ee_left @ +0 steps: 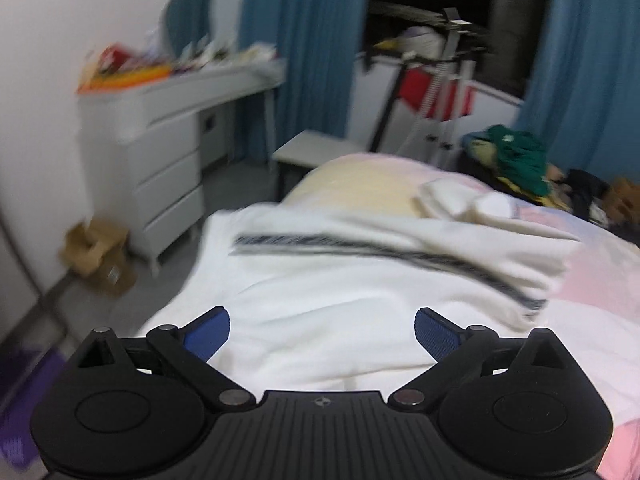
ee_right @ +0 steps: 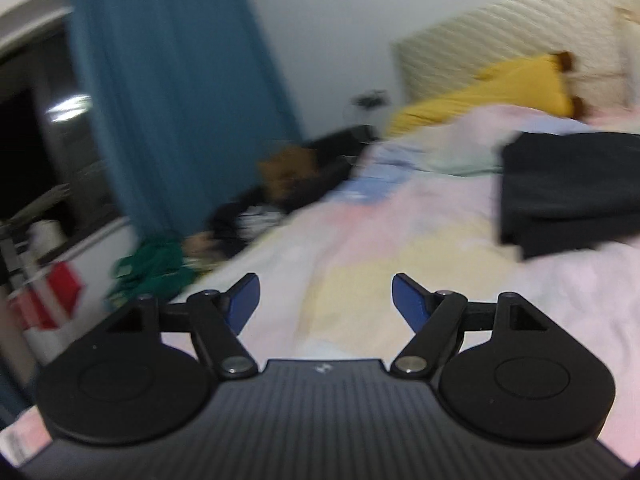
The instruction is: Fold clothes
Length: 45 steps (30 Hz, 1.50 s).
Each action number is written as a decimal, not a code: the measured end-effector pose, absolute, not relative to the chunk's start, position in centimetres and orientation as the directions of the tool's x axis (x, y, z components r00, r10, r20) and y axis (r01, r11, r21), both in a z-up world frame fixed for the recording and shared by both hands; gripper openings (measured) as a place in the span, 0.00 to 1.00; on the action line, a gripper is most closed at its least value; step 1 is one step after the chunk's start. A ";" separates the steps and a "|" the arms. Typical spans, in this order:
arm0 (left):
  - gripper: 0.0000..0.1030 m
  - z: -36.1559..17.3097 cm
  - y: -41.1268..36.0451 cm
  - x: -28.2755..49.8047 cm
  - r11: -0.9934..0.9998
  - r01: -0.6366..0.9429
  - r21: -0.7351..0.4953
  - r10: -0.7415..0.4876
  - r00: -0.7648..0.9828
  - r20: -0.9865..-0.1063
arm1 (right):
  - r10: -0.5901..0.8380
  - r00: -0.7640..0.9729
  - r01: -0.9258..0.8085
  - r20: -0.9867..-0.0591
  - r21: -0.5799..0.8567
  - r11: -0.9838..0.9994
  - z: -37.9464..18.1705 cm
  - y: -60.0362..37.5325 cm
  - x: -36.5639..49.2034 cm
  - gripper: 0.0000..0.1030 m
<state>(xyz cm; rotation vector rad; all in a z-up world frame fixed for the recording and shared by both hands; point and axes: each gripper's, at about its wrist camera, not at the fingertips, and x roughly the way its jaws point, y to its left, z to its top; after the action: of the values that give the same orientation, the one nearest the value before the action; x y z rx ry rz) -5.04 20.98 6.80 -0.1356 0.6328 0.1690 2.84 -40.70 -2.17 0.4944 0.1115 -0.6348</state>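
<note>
A white garment with a dark striped band [ee_left: 360, 280] lies partly folded on the bed with pastel bedding [ee_left: 600, 288]. My left gripper [ee_left: 322, 332] is open and empty, hovering over the garment's near part. My right gripper [ee_right: 325, 300] is open and empty above the bare pastel bedding [ee_right: 400, 248]. A folded black garment [ee_right: 572, 196] lies on the bed to the right of the right gripper. A small folded white piece [ee_left: 464, 200] lies farther along the bed.
A white dresser [ee_left: 160, 152] with clutter stands left of the bed, with cardboard boxes [ee_left: 96, 256] on the floor. A green clothes pile [ee_left: 516, 152] lies beyond the bed, also in the right wrist view [ee_right: 156, 268]. A yellow pillow [ee_right: 500, 88] lies at the headboard. Blue curtains [ee_right: 168, 100] hang behind.
</note>
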 end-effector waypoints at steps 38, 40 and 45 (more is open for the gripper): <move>0.97 -2.0 4.0 6.2 0.997 0.062 -0.036 -0.072 0.855 -0.514 | 0.309 0.896 -0.104 -0.318 0.528 0.843 -5.6 -27.2 7.2 0.73; 0.97 -2.0 4.4 6.2 0.998 0.052 -0.030 -0.060 0.856 -0.514 | 0.350 0.879 -0.113 -0.323 0.573 0.812 -6.1 -27.5 8.0 0.73; 0.97 -2.3 5.9 6.6 0.999 0.040 -0.034 -0.051 0.860 -0.508 | 0.408 0.850 -0.078 -0.333 0.686 0.723 -6.4 -28.2 12.6 0.73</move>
<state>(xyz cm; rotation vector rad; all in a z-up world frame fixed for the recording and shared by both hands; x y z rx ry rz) 6.56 5.86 -2.33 -0.0224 0.5338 -0.0478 12.59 -28.21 -6.39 0.7180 0.4931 0.2803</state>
